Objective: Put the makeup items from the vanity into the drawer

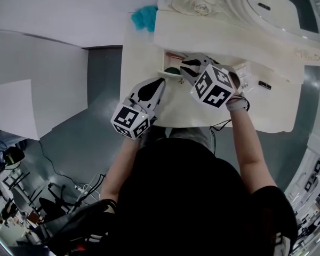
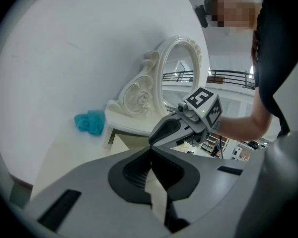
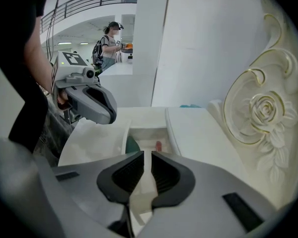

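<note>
Right tongs (image 3: 146,155) were over the open drawer (image 3: 145,133), tipped steeply down. The ribbed black pads stood a thin slit apart, and I saw nothing between them, only the pale drawer floor behind the gap. Left tongs (image 2: 150,155) hung lower and nearly level over the front of the vanity (image 1: 144,63), just left of the drawer. Those pads met at the tips, closed on nothing. The vanity top was smooth, matte cream with rounded corners. Behind it rose the mirror frame (image 3: 260,113), glossy ivory, carved with a rose and curling scrolls edged in gold. Inside the drawer, a boxy white tray with straight walls, I could make out a dark green rounded item (image 3: 132,144) against the left wall. Beside it was a small pinkish-red piece (image 3: 159,145), too small for me to name. To the right of the drawer, some pale, shiny packets (image 1: 245,79) and a small black oblong (image 1: 264,84) lay on the vanity top, close together. A fluffy teal tuft (image 1: 144,17) sat at the far left corner, well apart from both tongs.
</note>
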Tool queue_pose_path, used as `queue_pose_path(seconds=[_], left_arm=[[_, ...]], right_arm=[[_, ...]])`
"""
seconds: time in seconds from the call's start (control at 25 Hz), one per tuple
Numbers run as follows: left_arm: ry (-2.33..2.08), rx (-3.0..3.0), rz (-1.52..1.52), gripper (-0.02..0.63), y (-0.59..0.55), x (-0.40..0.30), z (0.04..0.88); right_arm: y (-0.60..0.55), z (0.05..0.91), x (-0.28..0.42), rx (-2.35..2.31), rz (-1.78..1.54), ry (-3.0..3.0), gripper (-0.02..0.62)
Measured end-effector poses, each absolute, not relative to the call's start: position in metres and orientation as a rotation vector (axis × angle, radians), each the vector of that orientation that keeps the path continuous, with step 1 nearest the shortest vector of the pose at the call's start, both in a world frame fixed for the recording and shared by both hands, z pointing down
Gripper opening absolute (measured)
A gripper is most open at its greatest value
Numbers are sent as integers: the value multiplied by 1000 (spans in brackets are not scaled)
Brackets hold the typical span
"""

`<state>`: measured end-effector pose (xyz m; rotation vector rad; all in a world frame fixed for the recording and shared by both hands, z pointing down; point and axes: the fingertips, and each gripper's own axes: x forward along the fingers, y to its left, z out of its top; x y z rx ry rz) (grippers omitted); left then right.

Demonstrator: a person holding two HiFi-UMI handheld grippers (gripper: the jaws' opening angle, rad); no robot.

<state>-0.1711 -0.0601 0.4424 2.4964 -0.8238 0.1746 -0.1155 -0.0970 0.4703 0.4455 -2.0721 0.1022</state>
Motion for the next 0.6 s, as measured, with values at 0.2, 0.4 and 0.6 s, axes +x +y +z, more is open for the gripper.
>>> queue_pose_path(seconds=[0.2, 0.4, 0.6], left_arm=[[-783, 2516, 179, 14, -57, -158, 439], [-736, 2535, 192, 14, -53, -142, 438], [-695, 2551, 214, 14, -49, -127, 437]], right_arm=[[-86, 460, -110, 488, 142, -2126, 40], [-80, 447, -106, 609, 258, -2221, 23], [-70, 440, -98, 686, 380, -2280, 23]])
